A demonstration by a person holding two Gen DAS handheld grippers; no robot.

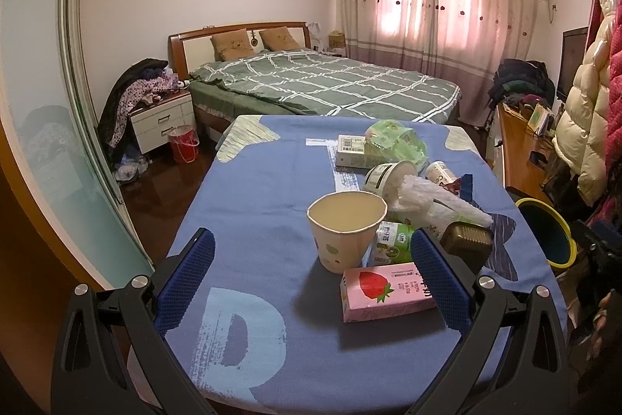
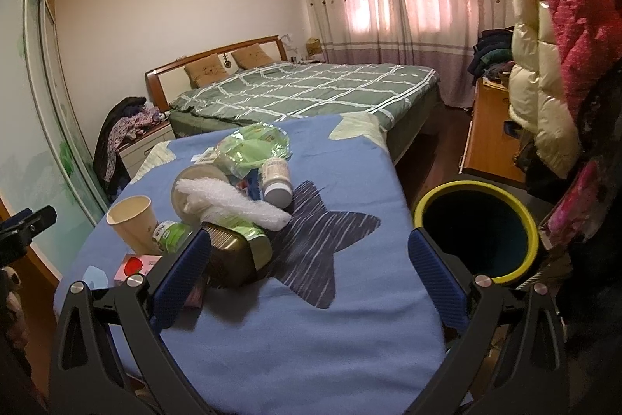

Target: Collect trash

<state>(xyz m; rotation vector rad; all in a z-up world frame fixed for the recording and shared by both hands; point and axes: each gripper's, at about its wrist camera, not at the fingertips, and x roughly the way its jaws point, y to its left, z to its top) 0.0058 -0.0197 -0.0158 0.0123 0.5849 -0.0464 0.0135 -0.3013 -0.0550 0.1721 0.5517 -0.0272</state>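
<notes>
Trash lies heaped on the blue-clothed table [image 1: 256,205]: a paper cup [image 1: 345,230] stands upright, a pink strawberry carton [image 1: 383,292] lies in front of it, with a brown plastic tray [image 1: 466,240], a white foam wrap [image 1: 435,201], green wrappers [image 1: 394,142] and a small white bottle [image 2: 276,181] behind. A yellow-rimmed bin [image 2: 476,226] stands off the table's right edge. My left gripper [image 1: 311,282] is open, its fingers either side of the cup and carton. My right gripper [image 2: 307,279] is open over bare cloth, its left finger [image 2: 182,279] beside the brown tray [image 2: 229,259].
A green plaid bed [image 1: 322,84] lies beyond the table, with a white nightstand [image 1: 163,119] and red bucket [image 1: 183,144] to its left. A wooden desk [image 2: 493,135] and hanging coats [image 2: 552,37] crowd the right side. A glass sliding door [image 1: 46,123] runs along the left.
</notes>
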